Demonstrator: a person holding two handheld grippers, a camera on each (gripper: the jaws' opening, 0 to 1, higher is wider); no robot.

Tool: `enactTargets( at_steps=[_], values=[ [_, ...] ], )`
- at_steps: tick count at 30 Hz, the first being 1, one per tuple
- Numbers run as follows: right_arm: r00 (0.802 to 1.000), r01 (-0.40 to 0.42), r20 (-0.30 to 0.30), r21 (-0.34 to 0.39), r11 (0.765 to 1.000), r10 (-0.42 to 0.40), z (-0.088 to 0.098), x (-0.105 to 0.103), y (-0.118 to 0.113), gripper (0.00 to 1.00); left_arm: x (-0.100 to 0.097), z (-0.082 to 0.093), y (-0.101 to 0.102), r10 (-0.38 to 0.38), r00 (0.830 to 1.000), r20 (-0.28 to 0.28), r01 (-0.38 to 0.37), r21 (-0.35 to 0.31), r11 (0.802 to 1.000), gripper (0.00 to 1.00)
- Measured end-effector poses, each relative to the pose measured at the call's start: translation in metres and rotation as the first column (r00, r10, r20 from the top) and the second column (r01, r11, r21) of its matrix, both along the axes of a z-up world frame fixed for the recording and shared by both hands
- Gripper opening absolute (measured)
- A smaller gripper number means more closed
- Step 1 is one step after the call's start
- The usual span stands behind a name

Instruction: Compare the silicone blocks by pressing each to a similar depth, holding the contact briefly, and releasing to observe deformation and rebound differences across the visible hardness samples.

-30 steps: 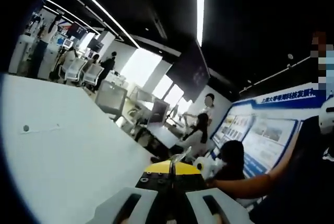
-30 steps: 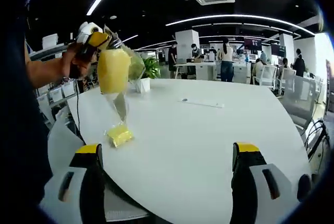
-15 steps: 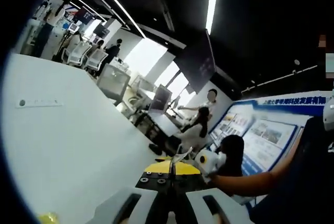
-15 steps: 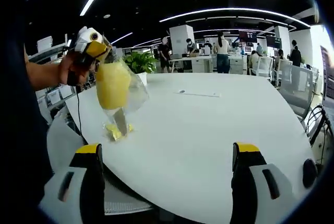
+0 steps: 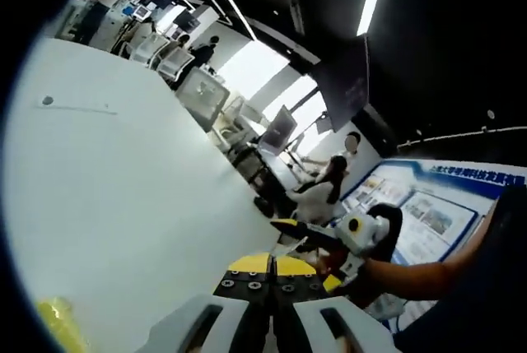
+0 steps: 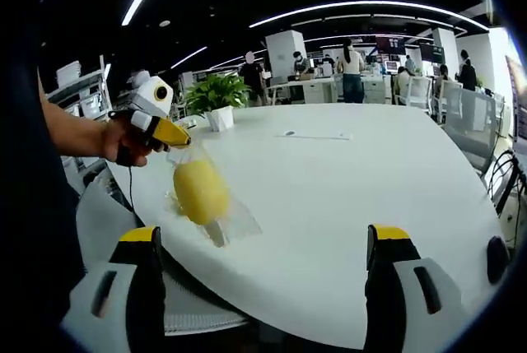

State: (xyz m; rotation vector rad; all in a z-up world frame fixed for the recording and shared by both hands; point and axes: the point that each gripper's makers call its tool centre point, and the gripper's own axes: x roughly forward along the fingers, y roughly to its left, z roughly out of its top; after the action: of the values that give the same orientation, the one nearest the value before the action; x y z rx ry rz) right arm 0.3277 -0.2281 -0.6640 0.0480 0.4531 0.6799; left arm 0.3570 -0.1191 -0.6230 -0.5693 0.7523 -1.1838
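My left gripper (image 6: 175, 134), held in a person's hand, is shut on the top edge of a clear plastic bag (image 6: 233, 223). A yellow silicone block (image 6: 200, 191) sits inside the bag, whose bottom lies on the white table (image 6: 354, 197). In the left gripper view its jaws (image 5: 272, 264) are closed, with a scrap of clear plastic just past the tips. A yellow piece (image 5: 56, 320) lies on the table (image 5: 123, 188) at the lower left. My right gripper (image 6: 263, 242) stands wide open over the near table edge, holding nothing.
A potted plant (image 6: 216, 96) stands at the table's far left, and a thin strip (image 6: 317, 135) lies further back. Office chairs (image 6: 471, 127) line the right side. People and desks fill the background. A poster wall (image 5: 432, 209) is behind the person's arm (image 5: 420, 275).
The left gripper has come down from head height, lowering the bagged yellow block onto the table over the spot where a small yellow block lay. The right gripper stays open.
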Motion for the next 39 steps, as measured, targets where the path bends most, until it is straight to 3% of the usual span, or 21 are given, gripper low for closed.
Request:
enactTargets(
  at_steps=[1, 3, 5, 8, 13, 21, 26, 28, 31, 33, 39],
  values=[
    [1.000, 0.000, 0.001, 0.000, 1.000, 0.000, 0.000, 0.000, 0.000, 0.97, 0.001, -0.003, 0.000, 0.001, 1.000, -0.006, -0.001, -0.001, 1.000, 0.00],
    [1.000, 0.002, -0.003, 0.000, 1.000, -0.002, -0.002, -0.001, -0.001, 0.97, 0.003, -0.008, 0.000, 0.026, 0.996, -0.090, -0.030, -0.037, 0.999, 0.00],
    [1.000, 0.008, -0.009, -0.001, 1.000, -0.008, -0.004, -0.001, -0.003, 0.97, 0.009, -0.016, 0.003, 0.061, 0.993, -0.096, -0.065, -0.040, 0.997, 0.00],
    [1.000, 0.014, -0.014, 0.004, 1.000, -0.014, -0.004, -0.001, -0.004, 0.97, 0.017, -0.026, 0.010, 0.108, 0.983, -0.149, -0.115, -0.044, 0.992, 0.00],
    [1.000, 0.022, -0.011, 0.001, 1.000, -0.022, -0.004, 0.000, -0.006, 0.97, 0.022, -0.037, 0.017, 0.125, 0.980, -0.152, -0.130, -0.020, 0.991, 0.00],
    [0.999, 0.029, -0.015, -0.002, 1.000, -0.029, -0.006, 0.002, -0.010, 0.97, 0.049, -0.060, 0.034, 0.238, 0.962, -0.132, -0.233, 0.055, 0.971, 0.00],
    [0.999, 0.034, -0.015, 0.005, 0.999, -0.034, -0.006, 0.006, -0.008, 0.97, 0.067, -0.082, 0.042, 0.348, 0.926, -0.144, -0.328, 0.141, 0.934, 0.00],
    [1.000, 0.028, -0.013, 0.007, 1.000, -0.028, -0.004, 0.007, -0.004, 0.97, 0.072, -0.095, 0.047, 0.393, 0.904, -0.166, -0.364, 0.183, 0.913, 0.00],
    [1.000, 0.014, -0.012, 0.003, 1.000, -0.014, -0.004, 0.007, 0.000, 0.97, 0.072, -0.104, 0.050, 0.402, 0.900, -0.172, -0.365, 0.208, 0.907, 0.00],
    [1.000, 0.008, -0.010, 0.001, 1.000, -0.008, -0.004, 0.007, 0.001, 0.97, 0.073, -0.115, 0.058, 0.408, 0.907, -0.105, -0.368, 0.277, 0.888, 0.00],
    [1.000, 0.005, -0.014, -0.006, 1.000, -0.005, -0.004, 0.007, -0.001, 0.97, 0.074, -0.137, 0.071, 0.420, 0.905, -0.066, -0.368, 0.371, 0.853, 0.00]
  ],
)
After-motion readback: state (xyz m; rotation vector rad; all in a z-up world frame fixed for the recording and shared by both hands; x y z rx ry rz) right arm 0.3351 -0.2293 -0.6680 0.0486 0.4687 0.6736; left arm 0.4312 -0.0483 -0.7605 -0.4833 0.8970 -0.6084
